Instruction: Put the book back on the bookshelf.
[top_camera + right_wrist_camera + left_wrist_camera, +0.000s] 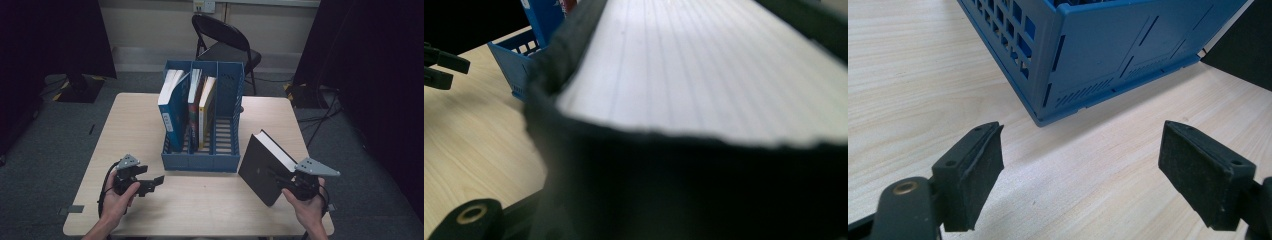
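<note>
A thick black book [260, 165] with white page edges [704, 65] hangs tilted above the table's front right, one corner low. My right gripper [287, 182] is shut on its lower right part, and the book hides the jaws in the right gripper view. A blue file rack [200, 162] stands mid-table holding a blue book [172, 112], a red-spined book [194, 100] and a yellow-edged book [206, 107], all leaning. My left gripper [157, 182] rests open near the front left, pointing at the rack's front corner [1098, 50], with nothing between its pads [1080, 145].
The light wooden table [200, 210] has bare surface in front of the rack and at both sides. A black folding chair [225, 45] stands behind the table. Dark curtains hang left and right, and cables lie on the grey floor.
</note>
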Motion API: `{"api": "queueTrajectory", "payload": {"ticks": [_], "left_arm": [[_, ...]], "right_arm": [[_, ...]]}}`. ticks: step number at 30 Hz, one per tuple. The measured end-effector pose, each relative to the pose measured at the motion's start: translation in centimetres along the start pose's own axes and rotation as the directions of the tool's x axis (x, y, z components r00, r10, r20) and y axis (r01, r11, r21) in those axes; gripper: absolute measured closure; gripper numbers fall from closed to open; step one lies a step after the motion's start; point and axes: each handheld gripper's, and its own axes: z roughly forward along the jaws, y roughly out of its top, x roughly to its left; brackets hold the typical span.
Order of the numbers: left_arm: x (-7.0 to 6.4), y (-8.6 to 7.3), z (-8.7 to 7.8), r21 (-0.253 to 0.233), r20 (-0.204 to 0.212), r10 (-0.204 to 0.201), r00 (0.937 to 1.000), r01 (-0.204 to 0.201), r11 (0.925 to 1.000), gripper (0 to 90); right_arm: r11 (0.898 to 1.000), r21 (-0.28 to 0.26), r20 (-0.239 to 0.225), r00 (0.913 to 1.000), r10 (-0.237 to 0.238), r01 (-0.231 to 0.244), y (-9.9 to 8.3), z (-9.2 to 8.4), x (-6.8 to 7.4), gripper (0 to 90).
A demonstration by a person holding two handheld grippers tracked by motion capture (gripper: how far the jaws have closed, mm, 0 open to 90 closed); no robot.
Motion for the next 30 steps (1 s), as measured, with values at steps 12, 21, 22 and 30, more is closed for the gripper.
{"api": "queueTrajectory", "payload": {"ticks": [12, 21, 22, 30], "left_arm": [[0.1, 0.0, 0.0, 0.006, -0.002, -0.001, 1.0, 0.001, 1.0, 17.6], [0.0, 0.0, 0.0, 0.006, -0.003, -0.002, 1.0, 0.002, 1.0, 17.7], [0.0, 0.0, 0.0, 0.005, -0.002, -0.001, 1.0, 0.001, 1.0, 17.6], [0.0, -0.1, 0.0, 0.015, -0.01, -0.007, 0.9999, 0.007, 0.9999, 17.6]], "right_arm": [[1.0, 0.001, -0.032, 0.9992, -0.023, 0.023, 0.2, 0.6, -1.0, 53.2], [0.999, 0.044, -0.045, 0.9989, -0.014, 0.016, 0.8, 0.5, -1.4, 51.1], [0.998, 0.05, -0.042, 0.9989, -0.023, 0.025, 0.9, 0.4, -1.3, 50.8], [0.99, 0.135, -0.034, 0.999, -0.031, 0.035, 2.5, 0.1, -1.1, 49.0]]}}
